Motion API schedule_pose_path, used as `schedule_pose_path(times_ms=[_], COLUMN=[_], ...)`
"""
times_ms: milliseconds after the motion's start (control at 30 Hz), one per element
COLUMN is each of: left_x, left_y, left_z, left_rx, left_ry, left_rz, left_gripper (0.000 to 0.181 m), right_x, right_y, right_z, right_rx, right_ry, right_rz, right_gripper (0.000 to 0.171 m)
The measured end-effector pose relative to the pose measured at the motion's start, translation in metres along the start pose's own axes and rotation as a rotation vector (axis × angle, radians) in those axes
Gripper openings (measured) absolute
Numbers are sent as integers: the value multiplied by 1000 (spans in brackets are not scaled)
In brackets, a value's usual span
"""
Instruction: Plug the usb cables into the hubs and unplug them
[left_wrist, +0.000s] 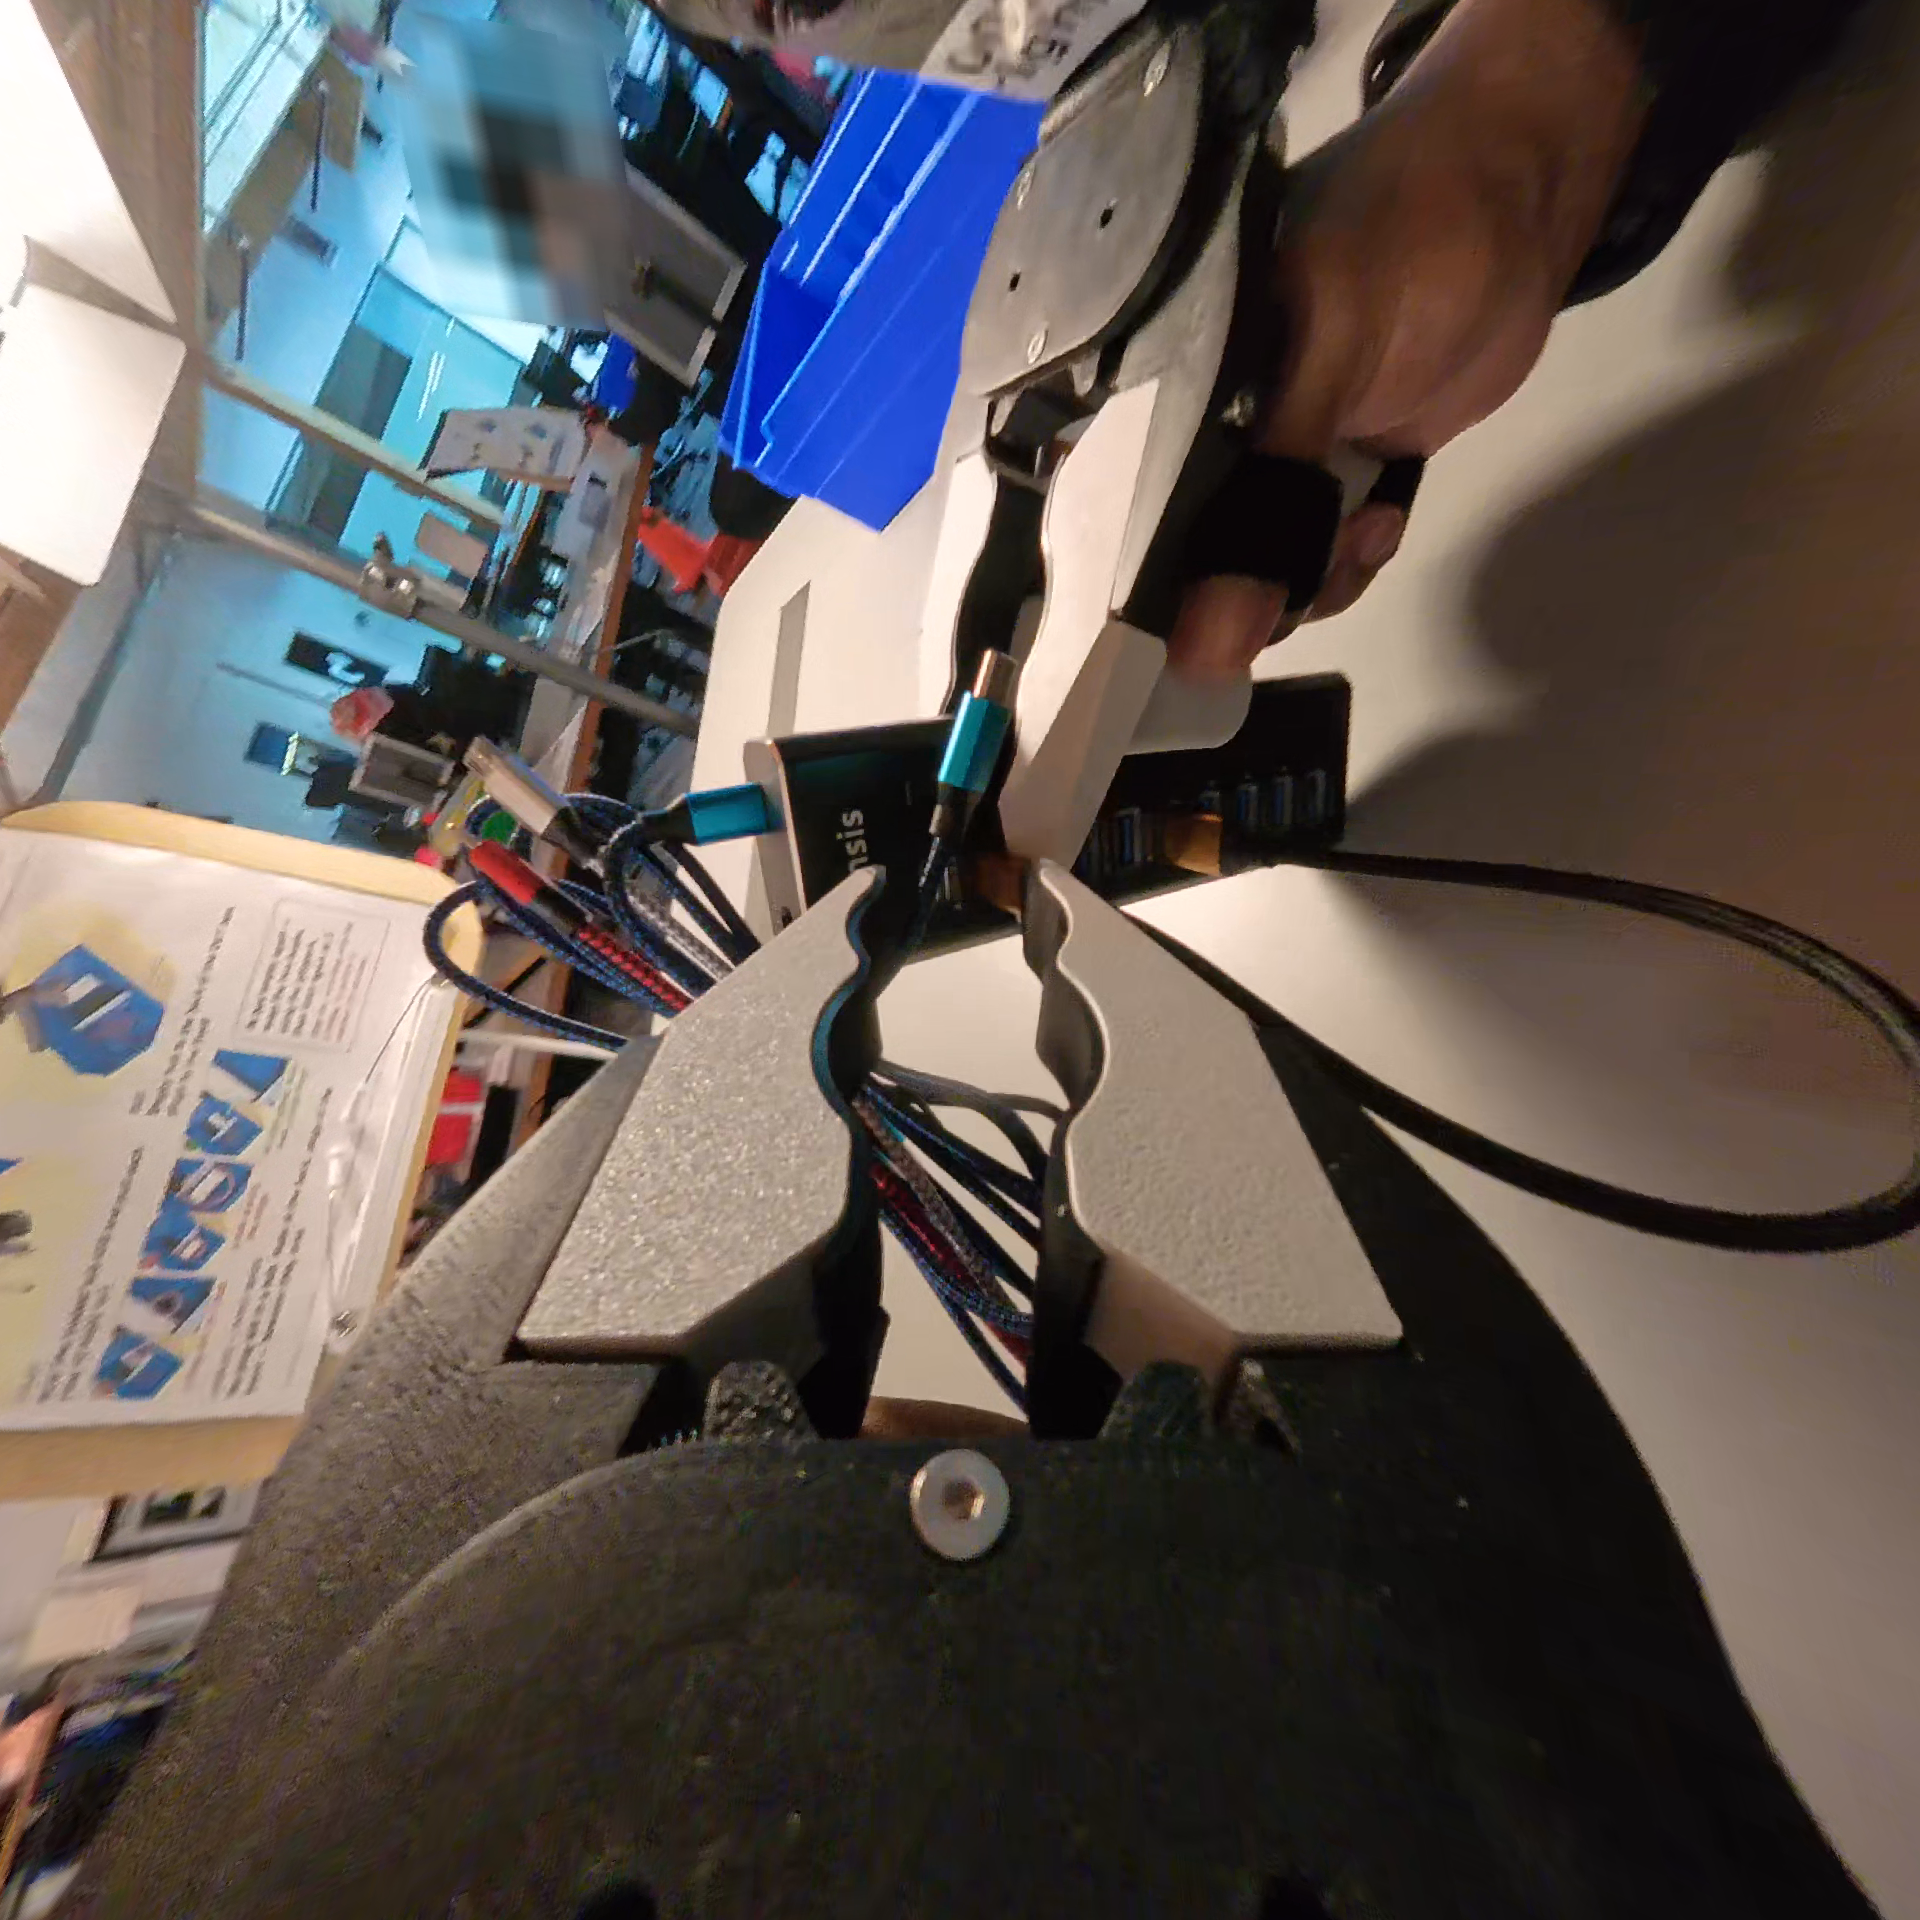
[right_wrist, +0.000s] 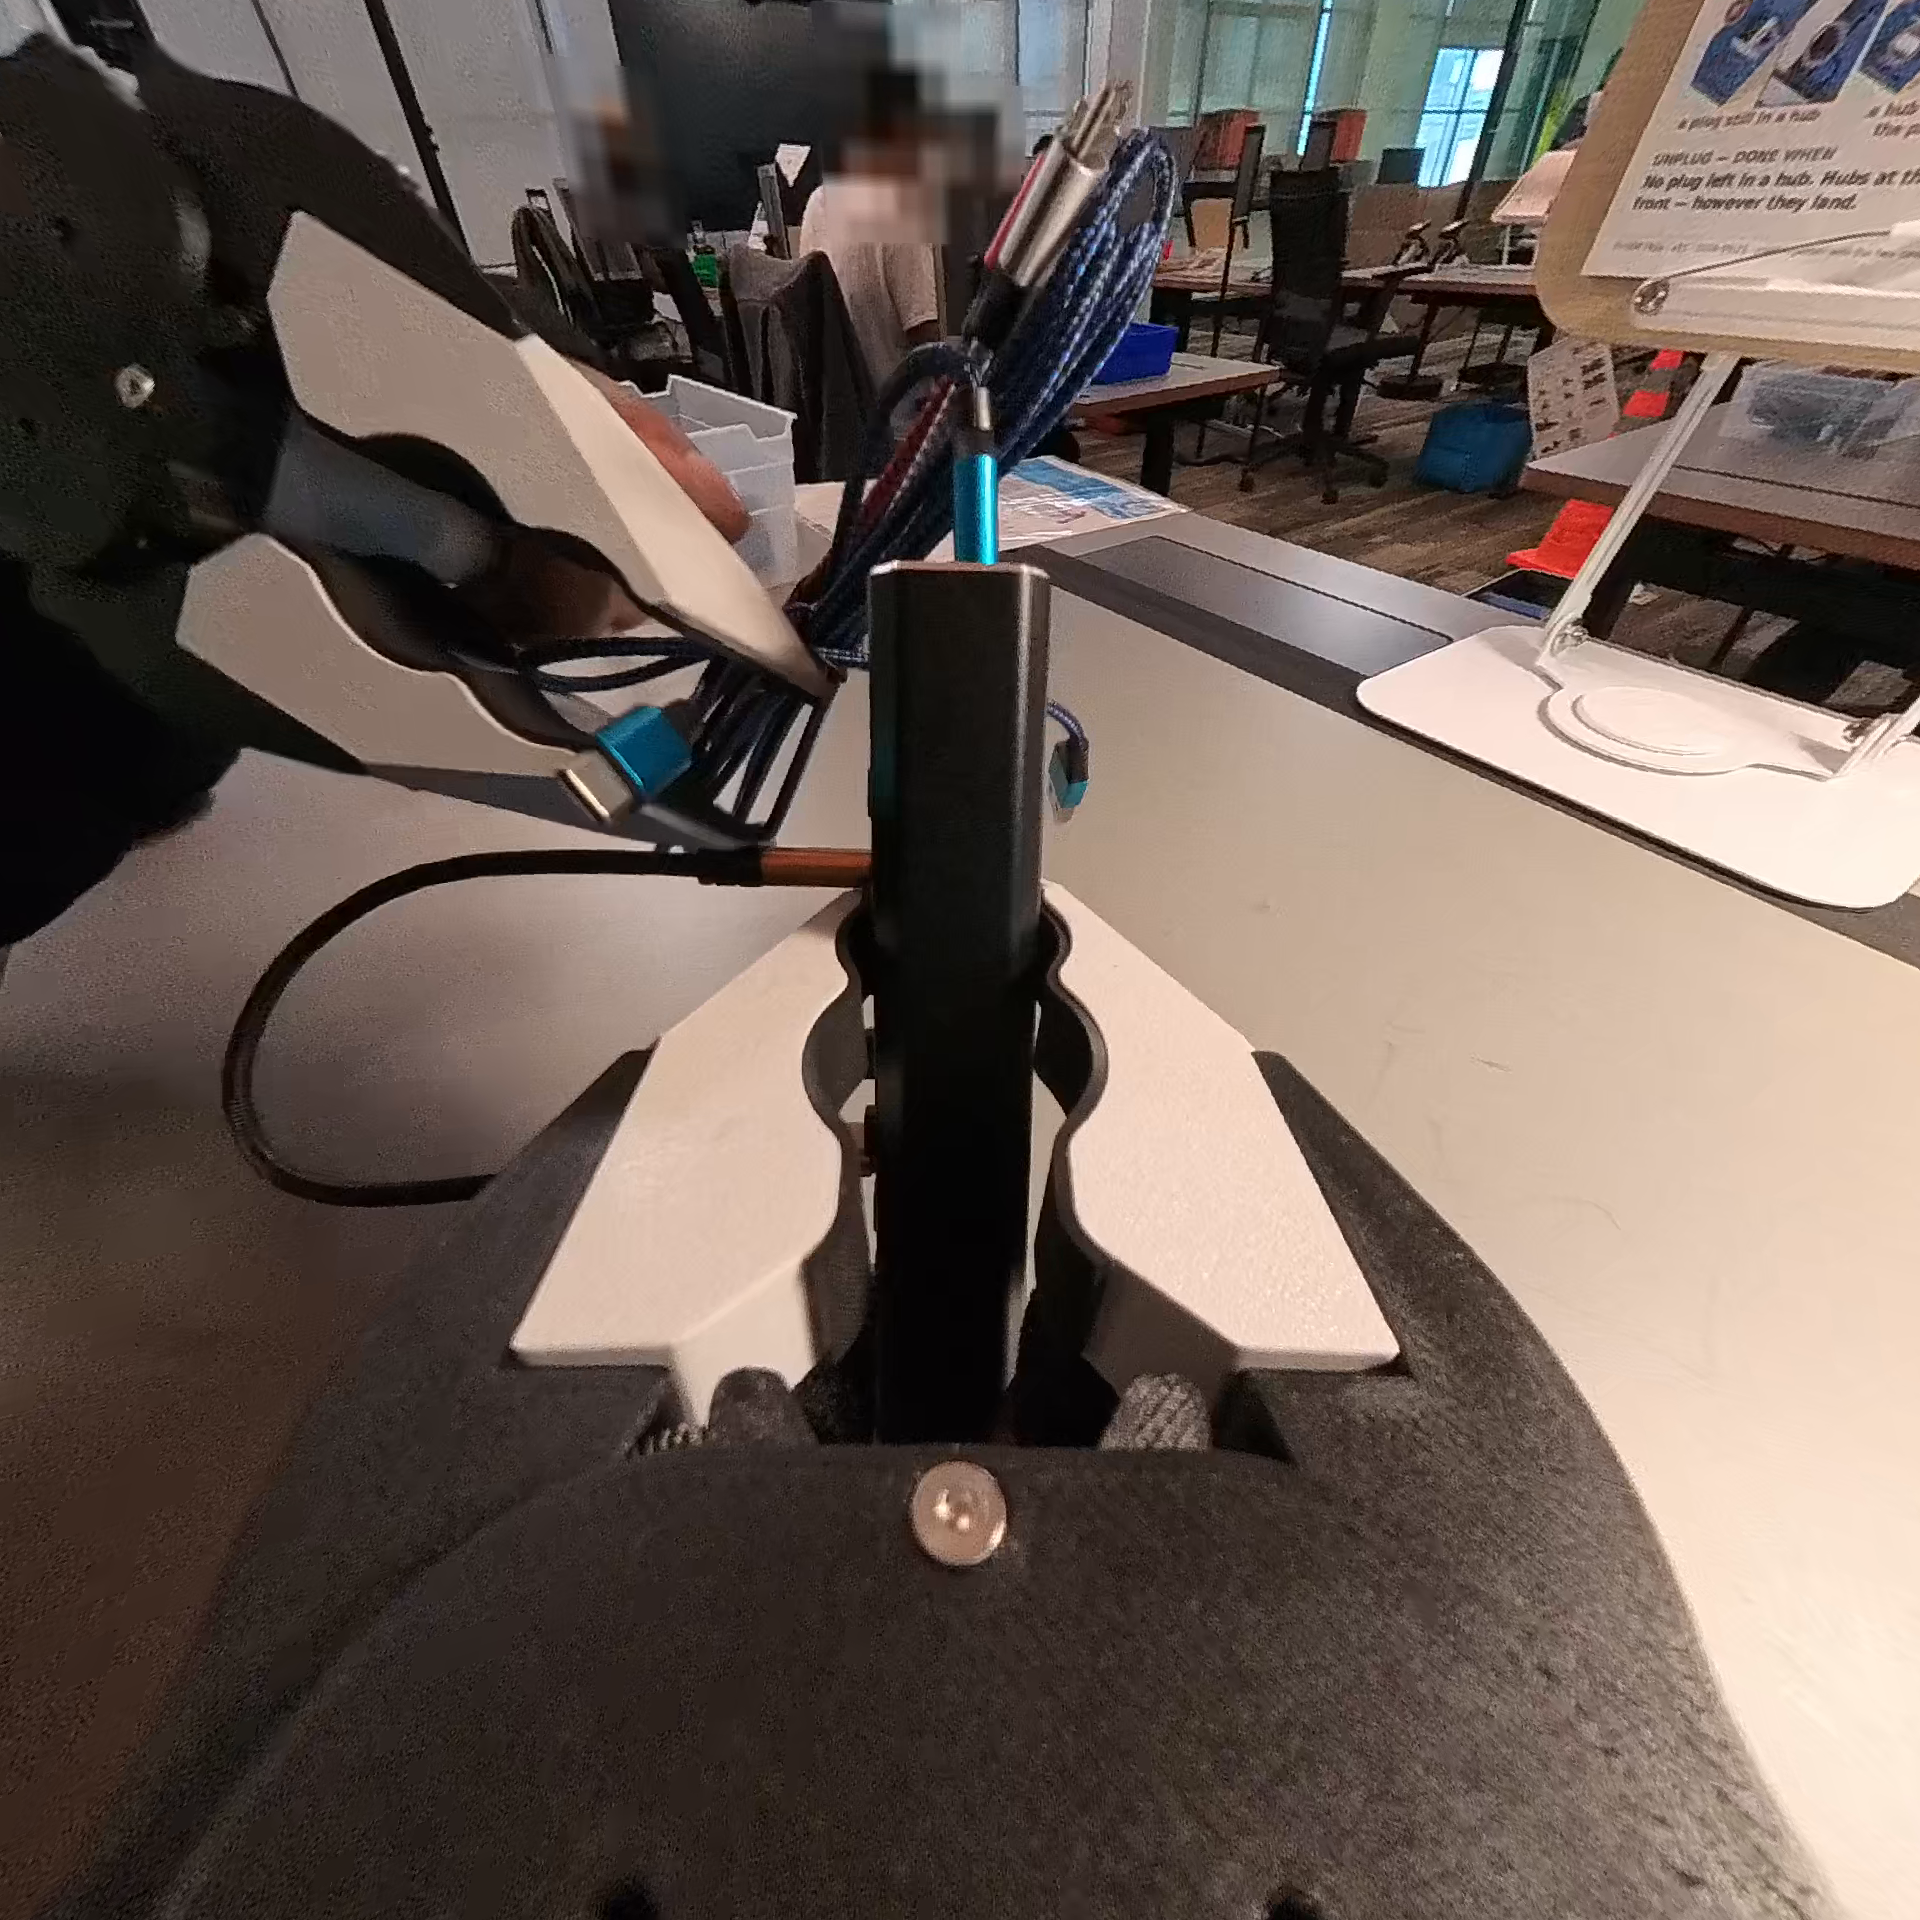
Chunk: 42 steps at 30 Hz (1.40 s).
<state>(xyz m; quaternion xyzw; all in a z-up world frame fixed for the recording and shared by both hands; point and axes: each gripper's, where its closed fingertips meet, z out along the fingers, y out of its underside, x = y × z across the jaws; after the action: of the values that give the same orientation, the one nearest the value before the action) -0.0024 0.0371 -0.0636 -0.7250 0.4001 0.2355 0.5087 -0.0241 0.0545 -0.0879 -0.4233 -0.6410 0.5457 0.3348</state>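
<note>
- The black hub (right_wrist: 956, 935), a slim glossy bar with a silver-edged end, stands on edge between the right gripper (right_wrist: 951, 925) jaws, which clamp its flanks; a copper-collared black cable (right_wrist: 312, 935) is plugged into its left side
- The left gripper (left_wrist: 951, 894) jaws are closed on a bundle of braided cables (left_wrist: 935, 1174), blue, red and grey, with teal metal plugs, just beside the hub
- Beneath lies the matte pale desk (right_wrist: 1351, 935)
</note>
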Motion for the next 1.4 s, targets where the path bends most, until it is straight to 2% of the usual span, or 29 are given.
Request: schedule_pose_path(times_ms=[167,433,633,800,933,1100,1400], left_x=[0,0,3,-9,-14,-2,4], left_y=[-10,-28,-28,-13,12,32,46], left_z=[-4,-11,-10,1,11,14,6], left_rx=[113,296,315,83,-291,-653,-849], left_ry=[86,179,209,52,-141,-146,-45], left_rz=[-77,-215,-276,-260,-127,-23,-341], left_gripper=[29,21,14,9,8,8,8], right_x=[-1,-1,-1,9,16,17,16], right_y=[-1,1,2,6,9,10,9], right_z=[-1,-1,-1,-1,-1,-1,1], right_rx=[7,6,5,-26,-48,-71,-86], right_ry=[-22,-40,-36,34,93,143,223], right_rz=[2,5,2,11,21,-14,-134], right_gripper=[25,25,25,26,25,25,25])
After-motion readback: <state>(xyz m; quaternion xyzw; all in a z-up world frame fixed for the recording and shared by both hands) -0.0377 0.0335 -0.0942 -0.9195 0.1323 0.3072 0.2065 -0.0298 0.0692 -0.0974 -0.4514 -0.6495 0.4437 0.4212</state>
